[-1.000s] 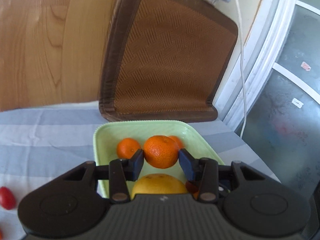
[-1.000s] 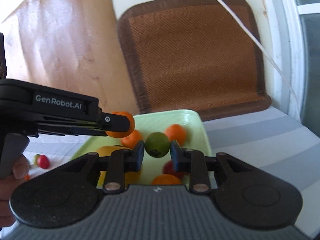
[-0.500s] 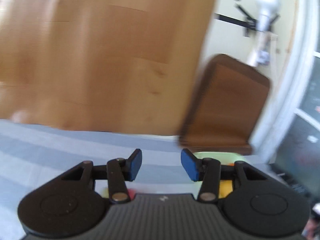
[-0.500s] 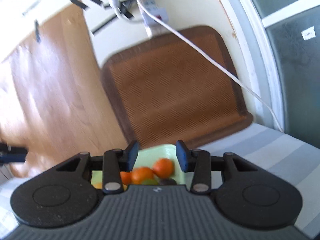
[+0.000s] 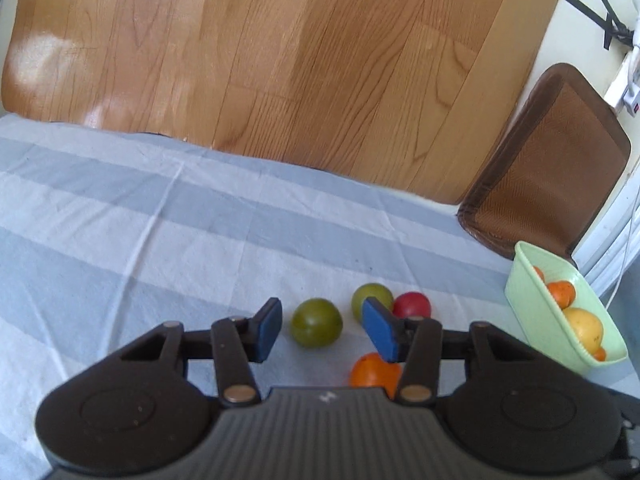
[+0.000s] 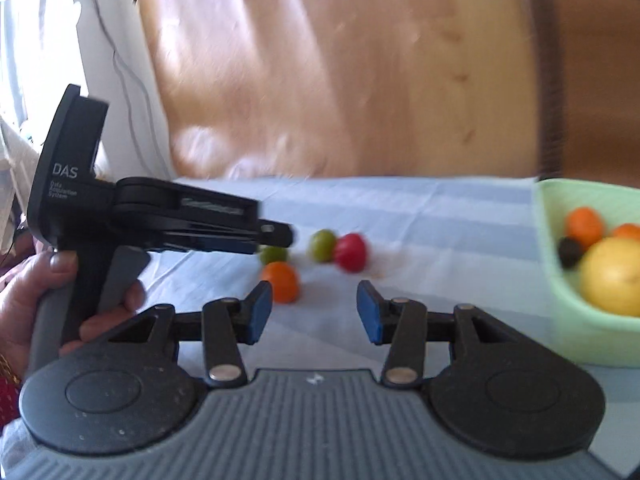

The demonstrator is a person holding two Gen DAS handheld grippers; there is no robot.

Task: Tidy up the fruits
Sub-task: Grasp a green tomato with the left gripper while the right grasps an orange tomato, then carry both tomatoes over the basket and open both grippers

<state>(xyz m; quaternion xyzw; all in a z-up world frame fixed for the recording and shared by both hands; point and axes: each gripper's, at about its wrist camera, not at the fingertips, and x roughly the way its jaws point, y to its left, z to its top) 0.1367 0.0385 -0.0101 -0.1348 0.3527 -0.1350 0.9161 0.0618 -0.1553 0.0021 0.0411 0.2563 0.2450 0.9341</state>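
My left gripper [image 5: 325, 330] is open and empty, low over the striped cloth with a green fruit [image 5: 316, 322] between its fingers. A second green fruit [image 5: 372, 298], a red fruit [image 5: 413, 305] and an orange [image 5: 374, 370] lie just right of it. The pale green basket [image 5: 524, 280] at the far right holds oranges and a yellow fruit [image 5: 582, 323]. My right gripper [image 6: 315, 312] is open and empty, above the cloth near the orange [image 6: 282, 281]. The left gripper's body [image 6: 160, 220] reaches toward the green fruits [image 6: 322, 245] and the red fruit [image 6: 351, 252]. The basket [image 6: 576, 332] stands at the right.
A blue and white striped cloth [image 5: 160, 240] covers the table. A wooden board [image 5: 280, 60] leans behind it, and a brown woven mat [image 5: 552, 160] stands behind the basket. A power strip with white cables [image 5: 628, 88] hangs at the far right.
Both grippers let their fruits go into the basket: the left an orange, the right a green fruit. Both have swung left, open, to the loose fruits on the cloth.
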